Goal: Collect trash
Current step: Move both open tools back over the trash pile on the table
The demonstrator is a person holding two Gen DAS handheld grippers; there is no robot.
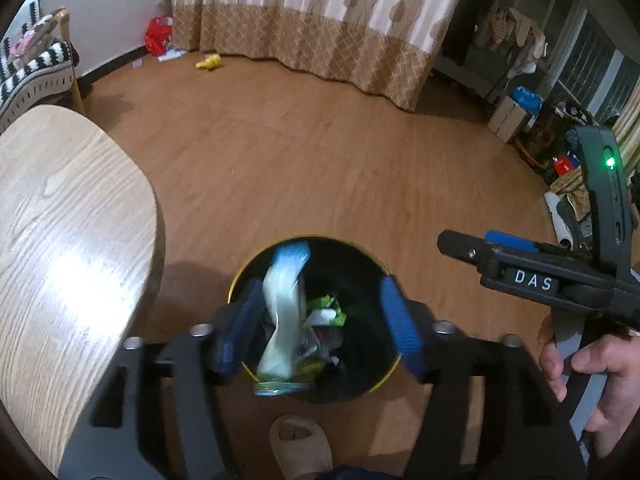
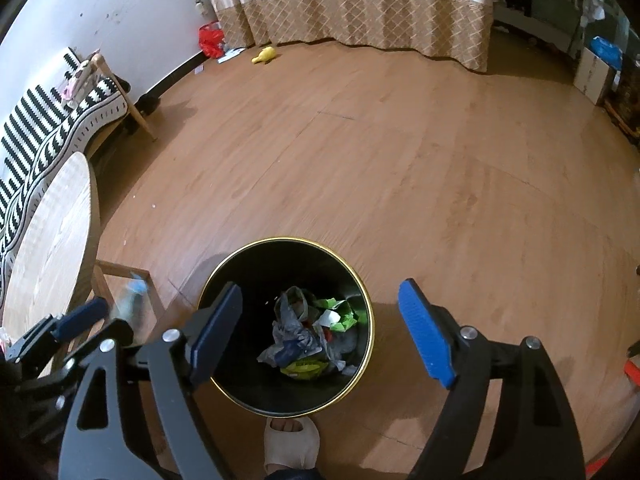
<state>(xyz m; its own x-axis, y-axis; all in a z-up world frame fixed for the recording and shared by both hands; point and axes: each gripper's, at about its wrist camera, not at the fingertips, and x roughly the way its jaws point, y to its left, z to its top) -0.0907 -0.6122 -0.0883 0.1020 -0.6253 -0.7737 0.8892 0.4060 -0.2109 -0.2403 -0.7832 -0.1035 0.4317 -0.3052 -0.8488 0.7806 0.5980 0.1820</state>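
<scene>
Standing on the wood floor [image 2: 400,160], the black trash bin [image 2: 224,376] sits below both grippers; left gripper [image 1: 320,320] released, plastic bottle [image 1: 280,312] loose between its pads, beside the left one; right gripper [image 2: 324,328] spread, empty.

Floor [image 2: 400,168]: brown wood-look planks with a dull sheen.
Wall [image 2: 120,12]: white, scuffed, with a dark skirting board.
Curtain [image 1: 320,12]: cream with tan leaf shapes and a tan diamond-patterned hem, reaching the floor.
Worktop [image 1: 60,240]: pale wood grain, rounded edge, bright glare on it.
Sofa [image 2: 44,120]: black-and-white striped cover, wooden legs, against the wall.
Far corner: red bag [image 1: 159,34] and yellow toy [image 1: 209,62] on the floor.
Right side: cardboard box [image 1: 508,118] among clutter, by windows.
</scene>
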